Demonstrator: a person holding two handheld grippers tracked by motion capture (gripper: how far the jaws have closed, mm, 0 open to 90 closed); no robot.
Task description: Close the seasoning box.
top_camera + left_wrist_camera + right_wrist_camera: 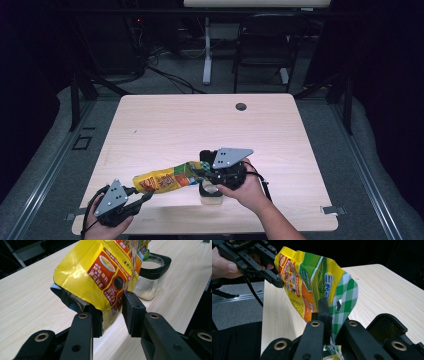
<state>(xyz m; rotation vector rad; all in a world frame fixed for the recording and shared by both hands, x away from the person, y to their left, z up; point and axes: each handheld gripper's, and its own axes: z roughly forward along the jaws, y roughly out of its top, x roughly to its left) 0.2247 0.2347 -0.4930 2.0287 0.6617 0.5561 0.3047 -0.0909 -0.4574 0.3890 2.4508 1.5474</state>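
A yellow snack bag (162,181) hangs stretched above the table between both grippers. My left gripper (143,194), at the front left, is shut on the bag's bottom end; its pads (133,312) pinch the yellow foil (95,272). My right gripper (201,170) is shut on the green-checked top of the bag (342,295), with its jaws (327,317) pressed together on it. A clear jar (210,192) with a black rim stands on the table under the bag's top end. In the left gripper view the jar (150,282) holds a little pale powder.
The light wooden table (200,125) has a round cable hole (241,106) near its far edge. A black chair (265,45) and a white table leg (207,50) stand beyond it. The other hand with the left gripper (270,275) shows in the right gripper view.
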